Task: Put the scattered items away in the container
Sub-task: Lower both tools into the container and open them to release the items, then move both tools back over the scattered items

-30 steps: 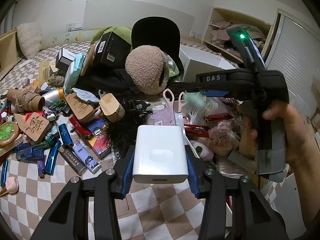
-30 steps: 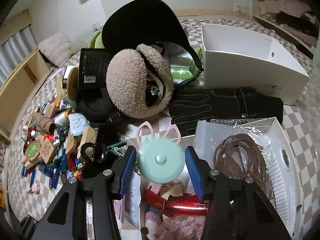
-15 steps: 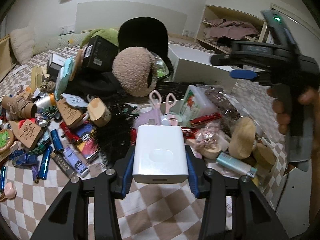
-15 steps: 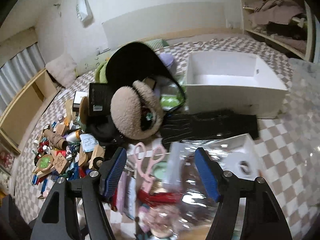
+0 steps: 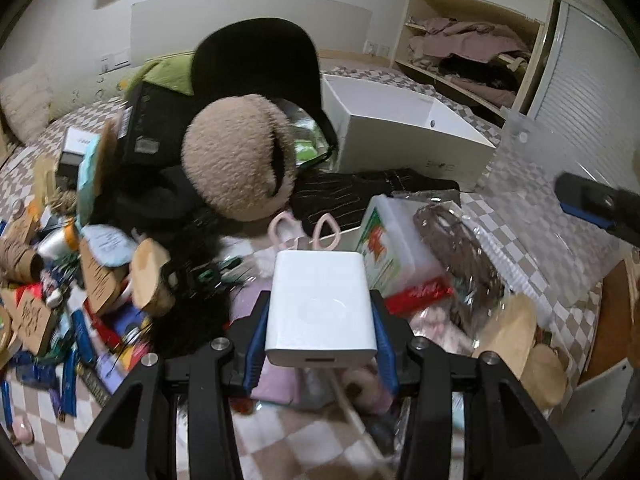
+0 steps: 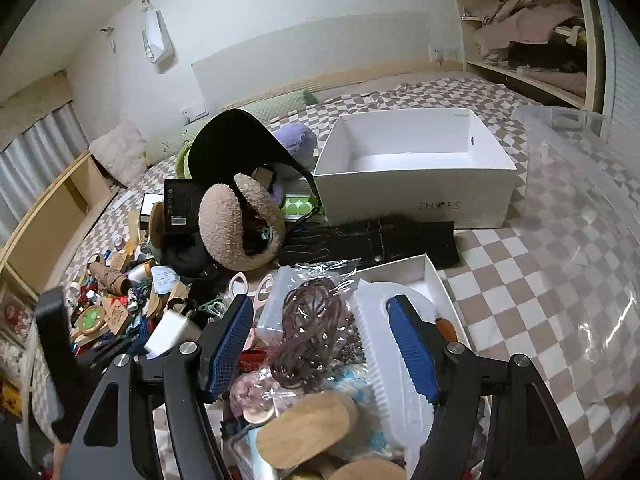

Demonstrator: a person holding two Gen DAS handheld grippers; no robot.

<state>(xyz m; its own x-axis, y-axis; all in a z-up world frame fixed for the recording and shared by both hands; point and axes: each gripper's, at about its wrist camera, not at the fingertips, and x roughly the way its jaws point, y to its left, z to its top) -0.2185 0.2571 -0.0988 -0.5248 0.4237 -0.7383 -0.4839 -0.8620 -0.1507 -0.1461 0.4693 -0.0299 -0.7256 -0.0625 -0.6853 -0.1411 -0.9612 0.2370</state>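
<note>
The white charger block (image 5: 322, 308) is clamped between the blue pads of the left gripper (image 5: 320, 332), its long axis running forward along the fingers; it is carried above the clutter on the checkered bedspread (image 5: 292, 440). The container, a clear bin (image 6: 404, 344) already holding items, lies ahead and to the right of the block, just beside it; the left hand is therefore the one to deliver. The right gripper (image 6: 320, 340) is seen with jaws apart and nothing pressed between them, above the bin. One block, one bin, two pink scissor loops (image 5: 306, 232) and one white shoebox (image 5: 400, 136) are counted.
</note>
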